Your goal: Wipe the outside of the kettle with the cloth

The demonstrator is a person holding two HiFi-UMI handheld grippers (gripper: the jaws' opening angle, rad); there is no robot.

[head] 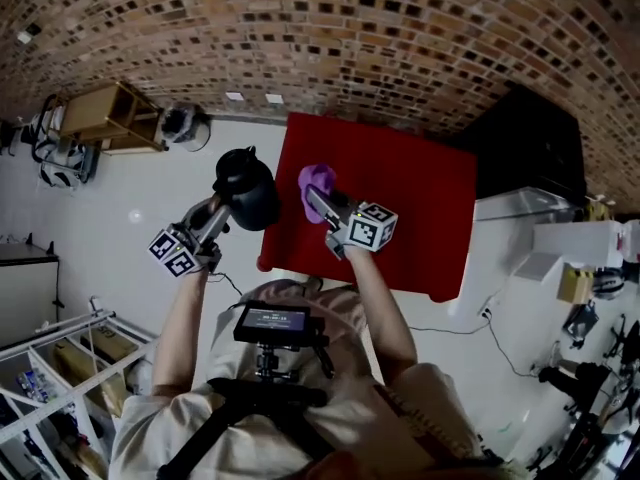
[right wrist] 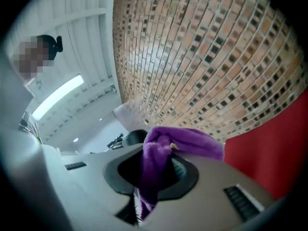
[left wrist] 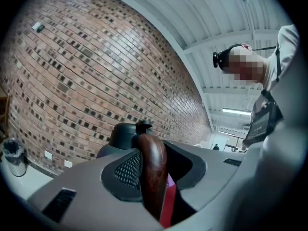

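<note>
Left tongs [head: 222, 211] pinched the kettle [head: 250, 193] by its handle, aloft over the left edge of the red table [head: 420, 208]. Right tongs [head: 316, 200] clamped the cloth [head: 318, 177] just beside it. Wiping looked about to begin: press cloth onto the kettle's side.

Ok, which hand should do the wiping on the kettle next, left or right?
Right. The right gripper is shut on the purple cloth, which sits just beside the kettle. The left gripper is clamped on the kettle's brown handle, so it looks busy steadying it.
</note>
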